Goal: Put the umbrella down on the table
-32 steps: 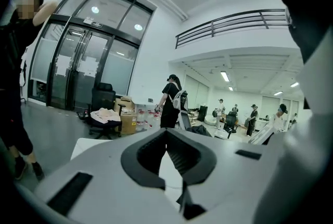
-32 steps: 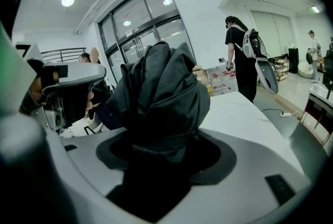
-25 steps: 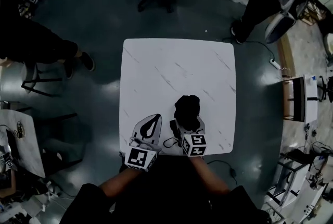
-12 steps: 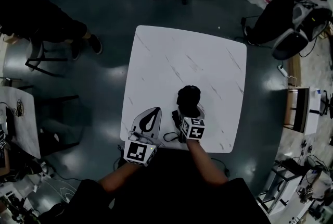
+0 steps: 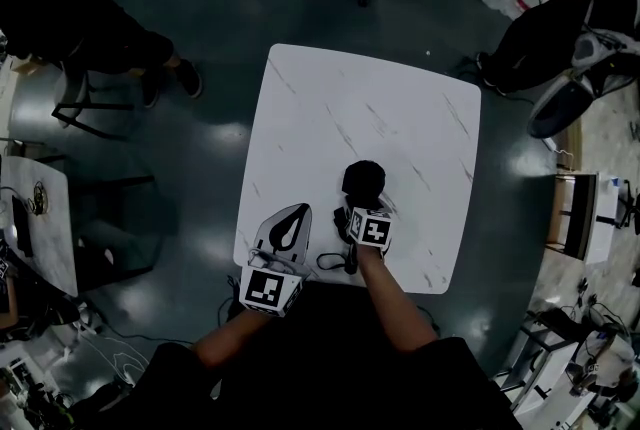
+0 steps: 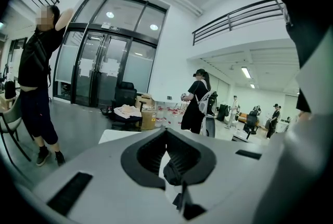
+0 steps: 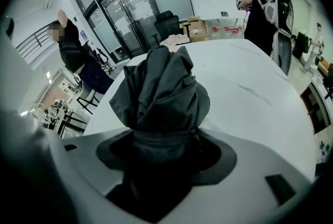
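Left gripper (image 5: 296, 211) hangs over the near left part of the white table (image 5: 380, 108). Its jaws are drawn together at the tips with nothing caught between them, and only tabletop shows through their dark-lined gap. Just to its right, the right gripper (image 5: 362, 206) is clenched on the folded dark umbrella (image 5: 363, 180). The jaws pinch it around its strapped waist, and the bunched fabric end bulges past the jaw tips toward the far side, over the table's near middle. Whether the umbrella touches the tabletop cannot be told. A thin dark loop (image 5: 331, 264) lies at the near edge between the two grippers.
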A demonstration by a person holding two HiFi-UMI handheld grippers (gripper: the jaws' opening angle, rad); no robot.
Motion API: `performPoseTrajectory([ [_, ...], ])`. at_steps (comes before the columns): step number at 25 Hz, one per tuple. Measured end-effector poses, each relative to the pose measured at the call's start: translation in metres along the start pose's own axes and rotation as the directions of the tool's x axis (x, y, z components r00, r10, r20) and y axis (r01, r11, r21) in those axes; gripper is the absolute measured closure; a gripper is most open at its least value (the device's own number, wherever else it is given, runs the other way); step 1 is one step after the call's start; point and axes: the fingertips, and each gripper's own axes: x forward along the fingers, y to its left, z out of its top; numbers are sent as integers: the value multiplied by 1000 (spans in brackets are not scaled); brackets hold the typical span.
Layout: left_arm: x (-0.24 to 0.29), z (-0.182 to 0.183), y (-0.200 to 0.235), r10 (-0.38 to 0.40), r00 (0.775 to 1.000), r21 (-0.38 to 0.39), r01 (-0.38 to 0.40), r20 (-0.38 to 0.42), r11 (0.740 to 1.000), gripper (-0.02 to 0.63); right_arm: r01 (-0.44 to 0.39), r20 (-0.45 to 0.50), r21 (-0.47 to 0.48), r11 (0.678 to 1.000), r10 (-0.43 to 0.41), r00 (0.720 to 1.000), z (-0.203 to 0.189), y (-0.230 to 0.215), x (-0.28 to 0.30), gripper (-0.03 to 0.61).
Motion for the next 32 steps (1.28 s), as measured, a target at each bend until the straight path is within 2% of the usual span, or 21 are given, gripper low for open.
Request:
performPoseTrajectory([
  [8,-3,0,5,2,1000,-8,-2,-1,1000,606,53,-70,50,997,-49,996,-14,-8,13,265],
  [16,-12,0,17,11,1000,-17,-11,3,1000,606,78,-75,63,995,-74,994,-18,-13,20,262],
  [22,-21,-5,26,7,1000,-38,-7,11,999,606,79,-84,24,997,-77,994,-16,-12,18,236],
  [32,-39,9,36,-65,997,-44,67,45,997,606,122,17,30,992,-123,992,-3,5,-28,225],
])
